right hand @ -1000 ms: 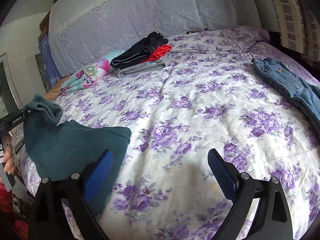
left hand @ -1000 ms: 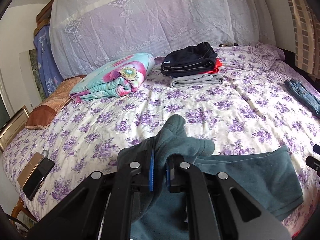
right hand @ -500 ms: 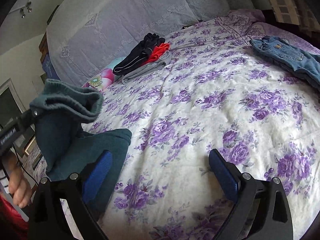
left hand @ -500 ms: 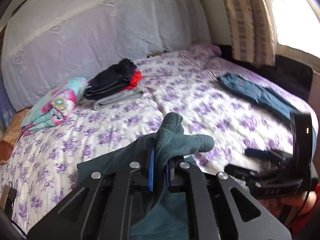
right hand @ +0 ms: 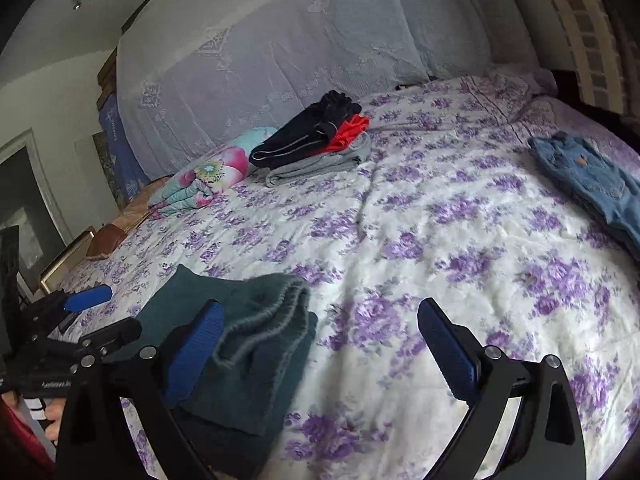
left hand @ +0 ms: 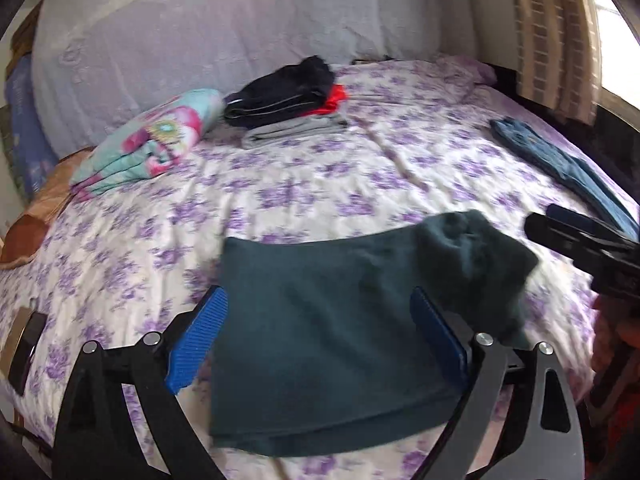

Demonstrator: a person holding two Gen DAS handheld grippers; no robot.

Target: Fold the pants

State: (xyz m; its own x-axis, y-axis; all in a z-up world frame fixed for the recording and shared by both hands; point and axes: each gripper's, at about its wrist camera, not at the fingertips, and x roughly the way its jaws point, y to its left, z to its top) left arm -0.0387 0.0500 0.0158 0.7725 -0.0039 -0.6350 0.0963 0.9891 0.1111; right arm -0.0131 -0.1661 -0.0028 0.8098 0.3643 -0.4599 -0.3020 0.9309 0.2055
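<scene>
The dark teal pants (left hand: pixel 320 320) lie folded on the floral bedspread (left hand: pixel 320 184) near its front edge, with the thick waistband end bunched at their right side (left hand: pixel 476 256). My left gripper (left hand: pixel 316 340) is open above them, its blue pads on either side of the cloth, holding nothing. In the right wrist view the same pants (right hand: pixel 248 336) lie at lower left, under the left pad. My right gripper (right hand: pixel 320 352) is open and empty over the bedspread (right hand: pixel 440 240), just right of the pants.
A stack of folded clothes (left hand: pixel 288 100) and a flowered folded blanket (left hand: pixel 156 140) lie at the back. Blue jeans (right hand: pixel 588 176) lie at the right edge. A phone (left hand: pixel 26 344) lies at the left edge. A lace-covered headboard (right hand: pixel 300 48) stands behind.
My left gripper has opened and let go of the teal pants, which now lie flat on the bed. The waistband end dropped to the right side. My right gripper stayed open.
</scene>
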